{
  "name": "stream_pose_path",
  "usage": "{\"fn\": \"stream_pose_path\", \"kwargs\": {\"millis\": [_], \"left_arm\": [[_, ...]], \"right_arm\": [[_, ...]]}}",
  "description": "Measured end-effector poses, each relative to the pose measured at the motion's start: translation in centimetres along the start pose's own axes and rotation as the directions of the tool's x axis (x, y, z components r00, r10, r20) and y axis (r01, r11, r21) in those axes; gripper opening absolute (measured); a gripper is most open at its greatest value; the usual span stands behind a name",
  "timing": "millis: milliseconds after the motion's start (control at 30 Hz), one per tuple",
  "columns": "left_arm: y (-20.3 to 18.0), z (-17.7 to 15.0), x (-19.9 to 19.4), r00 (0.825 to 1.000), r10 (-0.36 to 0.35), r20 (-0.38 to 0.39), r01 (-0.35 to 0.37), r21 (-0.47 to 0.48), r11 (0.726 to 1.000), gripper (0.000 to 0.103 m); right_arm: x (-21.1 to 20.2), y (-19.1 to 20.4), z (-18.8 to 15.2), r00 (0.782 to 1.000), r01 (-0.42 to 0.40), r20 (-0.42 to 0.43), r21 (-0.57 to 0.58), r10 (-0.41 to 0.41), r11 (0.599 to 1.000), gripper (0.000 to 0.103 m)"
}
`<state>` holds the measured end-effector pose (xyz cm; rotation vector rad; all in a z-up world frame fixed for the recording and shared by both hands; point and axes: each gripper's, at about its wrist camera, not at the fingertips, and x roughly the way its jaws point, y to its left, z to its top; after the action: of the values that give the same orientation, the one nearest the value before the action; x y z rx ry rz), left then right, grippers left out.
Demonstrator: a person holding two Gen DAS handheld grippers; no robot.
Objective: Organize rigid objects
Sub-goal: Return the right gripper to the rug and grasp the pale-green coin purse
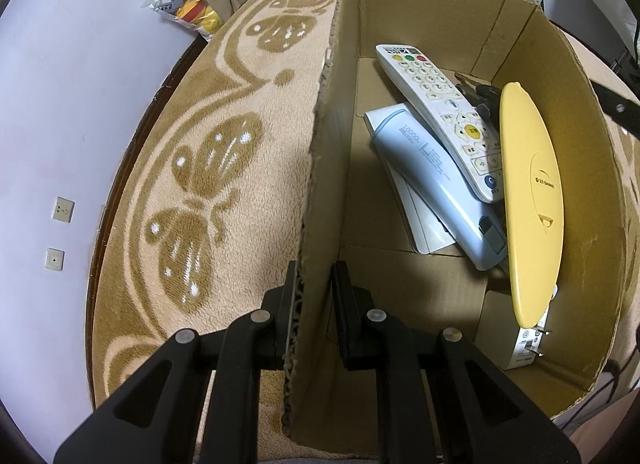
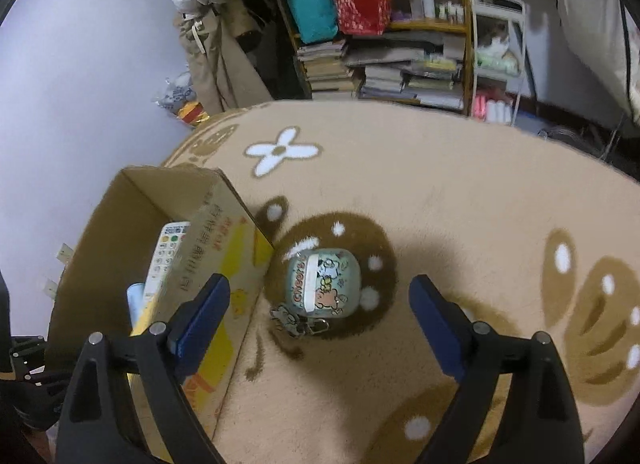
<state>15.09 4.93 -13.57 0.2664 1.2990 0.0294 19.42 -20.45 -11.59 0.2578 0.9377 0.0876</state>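
Cardboard box [image 1: 400, 23] stands open-topped on the patterned rug [image 1: 240, 167], near the rug's left edge by the wall, and the left gripper [image 1: 316, 304] straddles its near wall, one finger outside and one inside with a slight gap showing, probably to steady the box while items go in. Inside already lie a white remote [image 1: 436, 111], a pale blue power bank [image 1: 432, 183] and a yellow oval lid [image 1: 532, 199] leaning on the right wall. Just beside the box's outer corner, a small cartoon-printed case [image 2: 324, 284] rests on the rug; the right gripper [image 2: 320, 304] hovers above it, jaws spread wide and empty, seemingly lined up to grasp it next.
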Motion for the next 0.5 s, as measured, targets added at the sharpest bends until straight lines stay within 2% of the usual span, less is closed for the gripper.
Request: {"fn": "stream_pose_path", "kwargs": {"millis": [233,333,500], "left_arm": [[0.1,0.1,0.0,1.0,-0.002,0.0,0.002,-0.001,1.0,0.014],[0.2,0.1,0.0,1.0,-0.004,-0.001,0.004,-0.003,1.0,0.014],[0.3,0.1,0.0,1.0,-0.005,-0.002,0.005,-0.003,1.0,0.014]], "right_arm": [[2.5,-0.7,-0.6,1.0,-0.007,-0.029,-0.022,0.006,1.0,0.096],[3.5,-0.7,-0.9,0.999,0.004,-0.045,-0.029,-0.005,1.0,0.091],[4.4,-0.5,-1.4,0.999,-0.019,-0.051,-0.018,0.018,1.0,0.09]]}}
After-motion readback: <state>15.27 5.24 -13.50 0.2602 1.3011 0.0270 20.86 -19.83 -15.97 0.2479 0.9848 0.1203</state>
